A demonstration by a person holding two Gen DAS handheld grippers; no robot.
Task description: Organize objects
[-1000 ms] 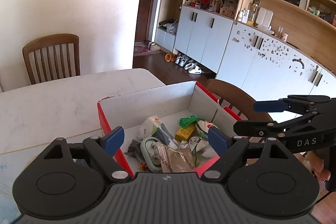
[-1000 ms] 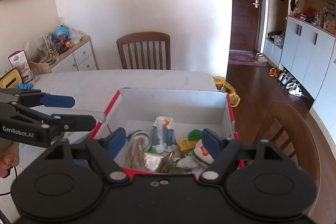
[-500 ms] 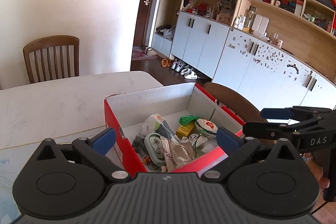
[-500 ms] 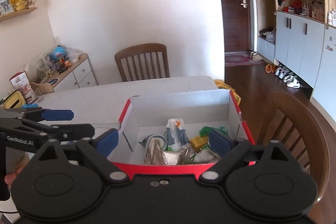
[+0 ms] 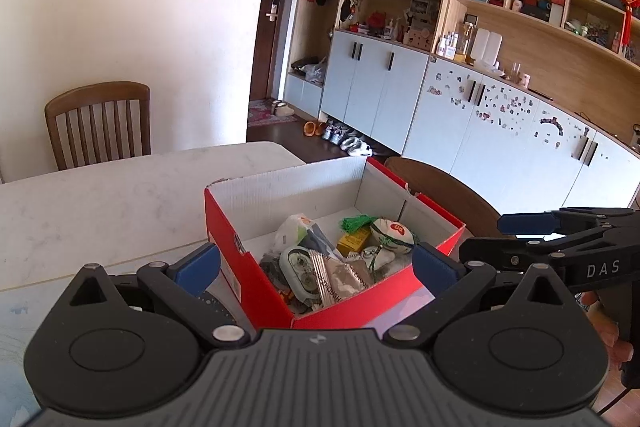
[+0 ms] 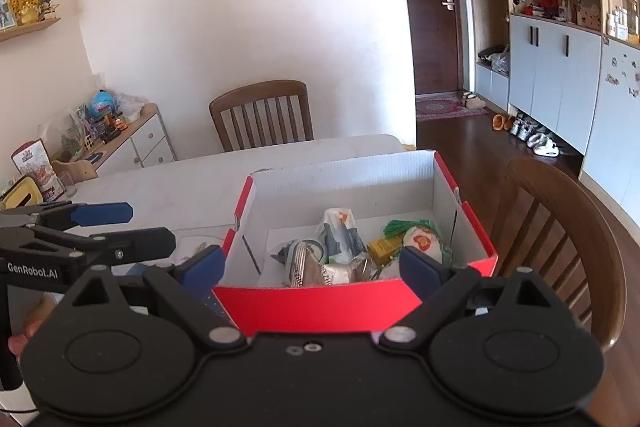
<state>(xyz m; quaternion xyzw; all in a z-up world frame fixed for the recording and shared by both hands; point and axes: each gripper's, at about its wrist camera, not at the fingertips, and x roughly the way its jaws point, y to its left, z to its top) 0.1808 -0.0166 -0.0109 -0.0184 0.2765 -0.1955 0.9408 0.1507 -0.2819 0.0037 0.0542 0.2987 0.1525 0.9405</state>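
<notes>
— While both grippers sit at the near side of the red box (image 5: 256, 279), what are they holding?

— Nothing. The left gripper (image 5: 316, 263) has its blue pads spread wide, one on each side of the box's near corner, and neither pad presses on the cardboard. Its jaws have just been opening. The right gripper (image 6: 312, 263) is spread almost as wide across the box's near wall, also just opened, its pads clear of the box.

— Where is the box?

— On the white table (image 5: 100, 203), near the edge by a wooden chair (image 6: 560, 227).

— And inside?

— A loose heap on the white floor of the box: a silver foil packet (image 5: 340, 279), a white plastic bag (image 5: 294, 227), a green tassel (image 5: 354, 223), a small yellow carton (image 5: 354, 239) and a round white pouch with a red mark (image 5: 392, 231).

— Any hands?

— A bit of fingers shows behind each gripper's handle at the picture edges.
</notes>
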